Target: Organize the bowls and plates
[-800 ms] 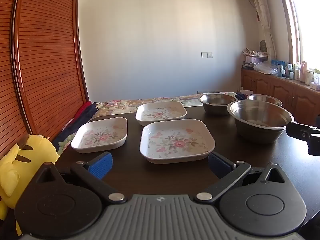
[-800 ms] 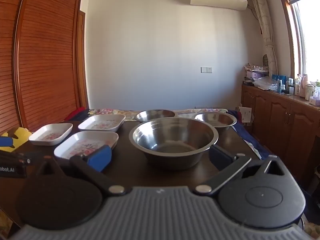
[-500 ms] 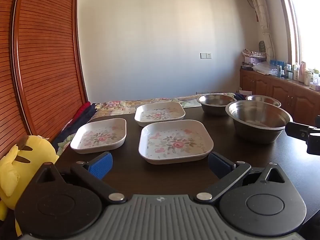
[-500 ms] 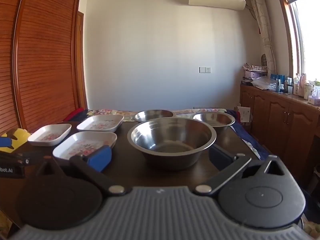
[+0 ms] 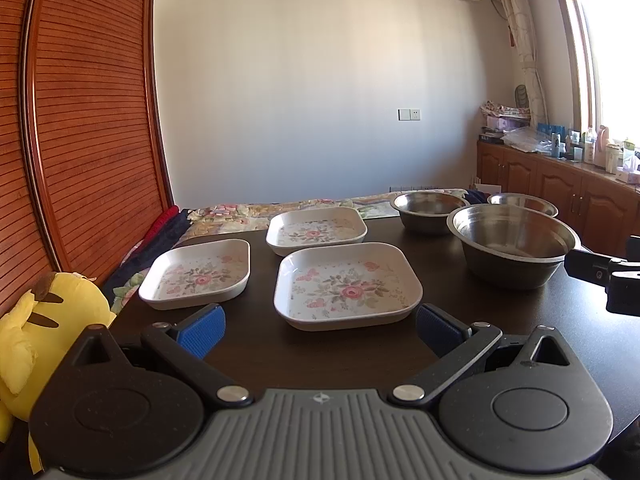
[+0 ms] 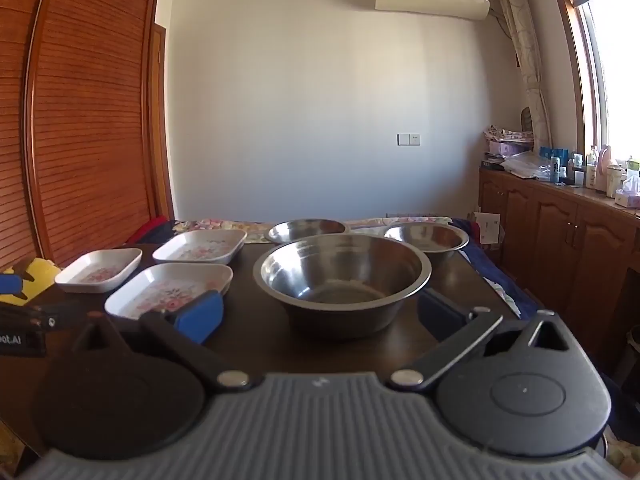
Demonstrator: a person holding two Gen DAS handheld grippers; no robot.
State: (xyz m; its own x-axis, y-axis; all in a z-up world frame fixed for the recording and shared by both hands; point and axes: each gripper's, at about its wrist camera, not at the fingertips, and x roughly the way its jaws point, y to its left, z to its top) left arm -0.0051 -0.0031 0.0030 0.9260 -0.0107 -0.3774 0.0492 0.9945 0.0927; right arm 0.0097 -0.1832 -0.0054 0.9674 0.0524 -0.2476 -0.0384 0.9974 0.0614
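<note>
surface (image 5: 500, 320): dark wood; carries six loose dishes, none stacked yet, so sorting looks not yet begun.
plates: three white square floral plates sit on the left half. near plate (image 5: 347, 285) lies straight ahead of the left claw; left plate (image 5: 198, 272) sits beside it toward the surface's left edge; far plate (image 5: 316, 230) lies behind them. all flat, apart from each other, rims not touching.
bowls: three steel bowls on the right half. large bowl (image 6: 345, 276) stands upright directly in front of the right claw; two smaller bowls, far-left bowl (image 6: 306, 230) and far-right bowl (image 6: 427, 237), sit behind it.
grouping: plates and bowls already fall into two sides, likely so each hand serves one kind.
left claw (image 5: 318, 326): released, blue pads spread wide, nothing between them; aimed a little downward at the near plate's front rim, short of contact.
right claw (image 6: 320, 312): released, pads wide; they frame the large bowl's base in view, but the bowl stands beyond the tips, not gripped.
why wide open: judgement: both targets are broad, so a rim pinch needs full spread on approach.
handling note: plates are shallow with a raised lip, a fair place to pinch; steel bowl wall is slick and curved, may slip.
plush (image 5: 36, 320): yellow toy off the surface's left edge, clear of the work.
</note>
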